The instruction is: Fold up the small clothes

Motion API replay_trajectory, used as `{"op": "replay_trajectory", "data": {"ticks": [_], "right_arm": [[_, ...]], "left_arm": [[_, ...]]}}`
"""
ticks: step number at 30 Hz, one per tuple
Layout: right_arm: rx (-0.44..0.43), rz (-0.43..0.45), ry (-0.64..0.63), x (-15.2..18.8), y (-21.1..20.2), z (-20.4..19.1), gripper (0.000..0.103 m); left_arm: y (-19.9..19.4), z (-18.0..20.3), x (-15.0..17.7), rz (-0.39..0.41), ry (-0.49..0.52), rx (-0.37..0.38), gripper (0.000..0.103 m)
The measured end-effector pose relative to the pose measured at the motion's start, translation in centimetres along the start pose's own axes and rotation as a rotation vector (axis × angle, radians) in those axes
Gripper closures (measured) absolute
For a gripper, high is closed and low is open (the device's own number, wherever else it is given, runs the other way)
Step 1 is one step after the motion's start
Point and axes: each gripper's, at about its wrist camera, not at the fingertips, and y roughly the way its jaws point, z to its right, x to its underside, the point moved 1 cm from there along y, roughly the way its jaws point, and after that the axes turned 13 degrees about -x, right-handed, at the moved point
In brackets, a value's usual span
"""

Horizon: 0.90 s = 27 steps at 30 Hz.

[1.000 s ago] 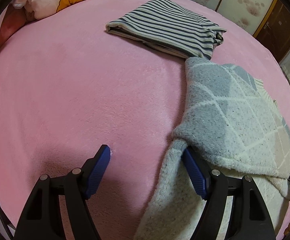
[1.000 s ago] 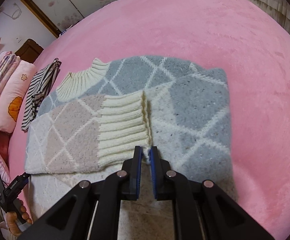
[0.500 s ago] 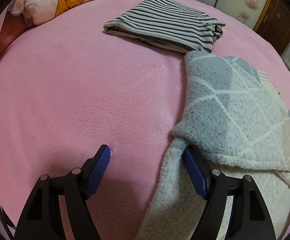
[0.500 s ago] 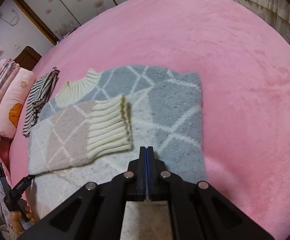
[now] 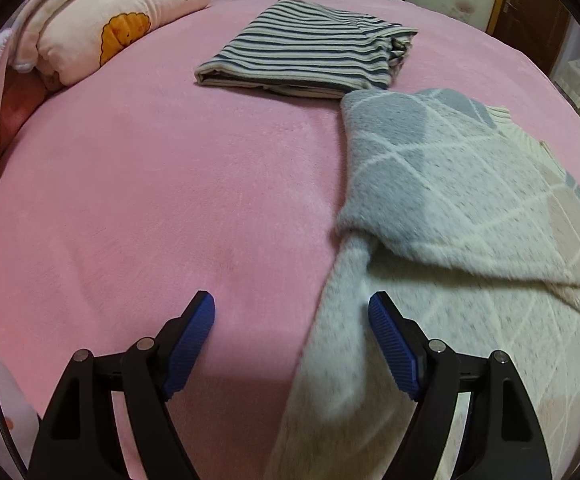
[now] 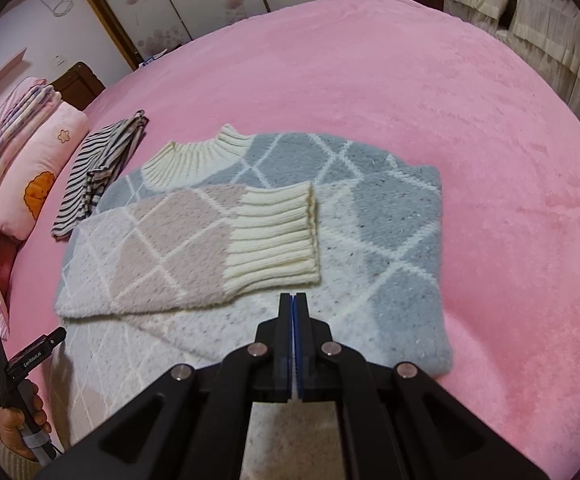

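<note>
Pink fleece is covering the bed [image 6: 429, 80], and the small diamond-pattern sweater [image 6: 389, 216] is lying flat on it, a little toward the pillow side. One sleeve [image 6: 194, 248] is already lying folded across the chest, with its ribbed cuff [image 6: 274, 236] resting near the middle of the body. A striped garment [image 5: 309, 56], already folded, is sitting just beyond the sweater's shoulder, near a pink pillow [image 5: 122, 28].

The right gripper [image 6: 293, 300] is hovering just in front of the cuff with its fingers pressed fully together, and it is holding nothing. The left gripper [image 5: 291, 320] is hanging over the sweater's left edge; its fingers are opening wide, and the fuzzy edge of the knit is lying below and between them, but the pads are not pressing on it.

The sleeve fold on this side seems finished, so the next fold, I think, is the side of the body or the hem. To do it well, the person should pinch the edge through both layers, lift it only a little, and carry it over in one straight line so that the sleeve on top does not slide. The lower hem is blurred in the left wrist view, so I cannot tell if it is lying flat.
</note>
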Motion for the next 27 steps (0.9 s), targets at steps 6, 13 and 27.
{"op": "replay_trajectory", "data": {"ticks": [6, 13, 27], "right_arm": [[0.002, 0.016, -0.027, 0.9, -1.9, -1.1, 0.102], [-0.002, 0.061, -0.074, 2.3, -5.3, -3.1, 0.102], [-0.022, 0.152, -0.126, 5.7, -11.2, -6.4, 0.102]], "left_arm": [[-4.7, 0.2, 1.4, 0.084, 0.049, 0.026, 0.021], [-9.7, 0.0, 2.8, 0.169, 0.057, 0.083, 0.02], [-16.1, -1.1, 5.3, 0.272, 0.053, 0.173, 0.02]]}}
